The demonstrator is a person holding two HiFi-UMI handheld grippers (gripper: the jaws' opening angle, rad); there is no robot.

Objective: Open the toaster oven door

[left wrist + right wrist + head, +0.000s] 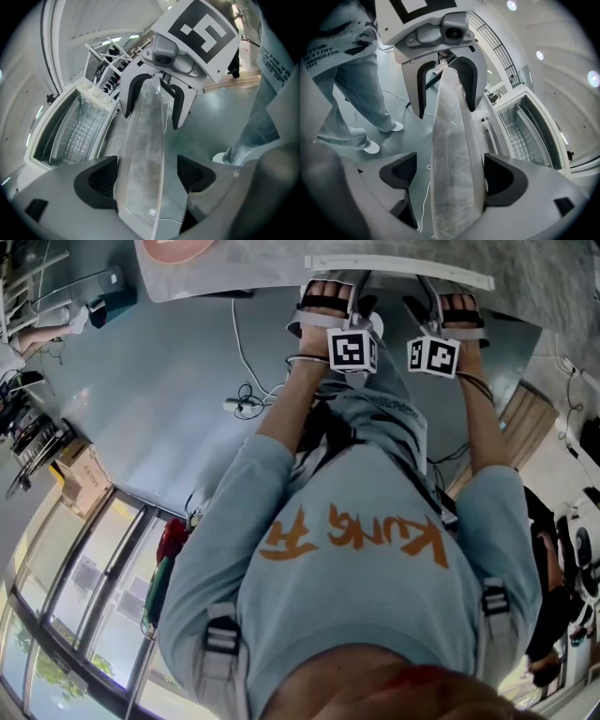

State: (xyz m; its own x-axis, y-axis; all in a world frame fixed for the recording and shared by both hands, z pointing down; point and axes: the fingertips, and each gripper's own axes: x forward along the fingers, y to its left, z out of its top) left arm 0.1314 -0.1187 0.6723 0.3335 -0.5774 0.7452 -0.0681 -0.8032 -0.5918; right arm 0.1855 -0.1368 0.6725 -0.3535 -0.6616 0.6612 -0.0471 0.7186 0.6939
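Finding the toaster oven (56,136) already gaping just beside both tools, with a wire rack inside. Seeing the toaster oven door (143,159) swung out from it, a clear glass panel running edge-on between the two grippers, probably for sharing the pull evenly along its free edge. Straddling that panel with the left gripper (147,178), jaws standing wide, pads not pressing on the glass, with the oven-side pad sitting very near it. Meeting it from the opposite end with the right gripper (452,176), jaws likewise spread wide around the same panel, gripping nothing. Judging the opening as essentially done, and reading the spread jaws as a release rather than a hold.
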